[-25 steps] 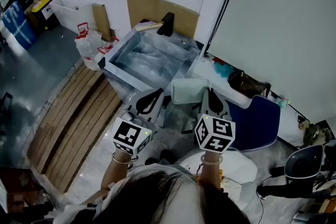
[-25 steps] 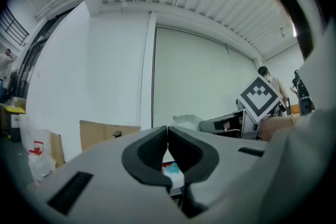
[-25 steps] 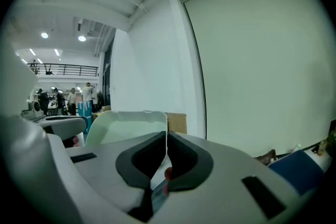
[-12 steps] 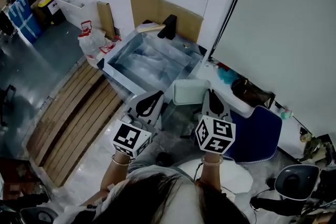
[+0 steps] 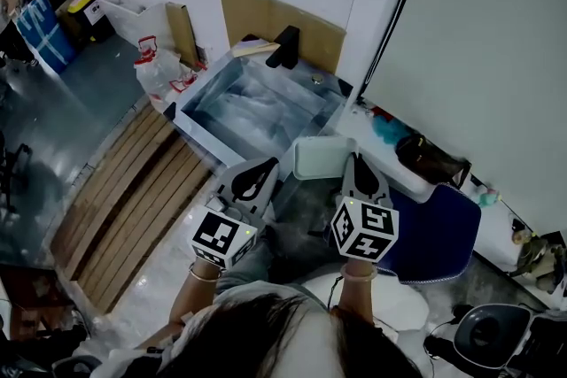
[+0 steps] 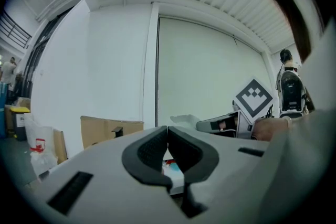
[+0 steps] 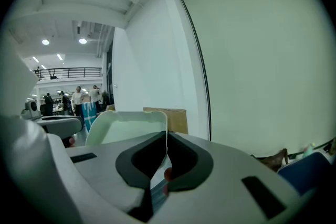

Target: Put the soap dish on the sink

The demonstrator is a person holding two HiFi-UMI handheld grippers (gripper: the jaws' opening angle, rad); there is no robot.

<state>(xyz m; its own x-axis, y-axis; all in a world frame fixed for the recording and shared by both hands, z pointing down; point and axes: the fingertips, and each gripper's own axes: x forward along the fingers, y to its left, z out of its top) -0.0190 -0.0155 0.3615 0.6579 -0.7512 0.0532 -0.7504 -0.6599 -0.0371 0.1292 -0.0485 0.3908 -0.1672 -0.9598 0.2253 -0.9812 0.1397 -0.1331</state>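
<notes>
- Nearest to us, the left gripper (image 5: 259,173) had its jaws pressed together on nothing. Its own view (image 6: 167,136) showed the dark pads meeting at the tips.
- Beside it, the right gripper (image 5: 353,165) pinched the rim of the pale green soap dish (image 5: 319,157).
- Only the right gripper view (image 7: 166,147) showed that grip plainly: the soap dish (image 7: 126,126) stood up between the jaws, with its hollow side towards the camera.
- The left gripper view alone showed the right gripper's marker cube (image 6: 254,99) from the side, with the person's hand (image 6: 273,126) behind it.
- In the head view the soap dish appeared at the near right corner of the sink (image 5: 257,106). It was carried by the gripper; we could not tell whether it touched the rim.
- The basin showed only in the head view. The left gripper view caught just the black faucet (image 6: 117,131) and the cardboard (image 6: 100,131) behind it.
- Further off, the faucet (image 5: 285,46) stood at the sink's far edge, with the cardboard (image 5: 266,18) leaning on the white wall.
- Farthest of all, the right gripper view alone showed people (image 7: 79,96) standing in a lit hall.
- Against the frame a second earlier, the right gripper had kept its hold on the dish and the left had stayed closed. Both sat slightly lower in the head view, and the sink appeared nearer to the dish.
</notes>
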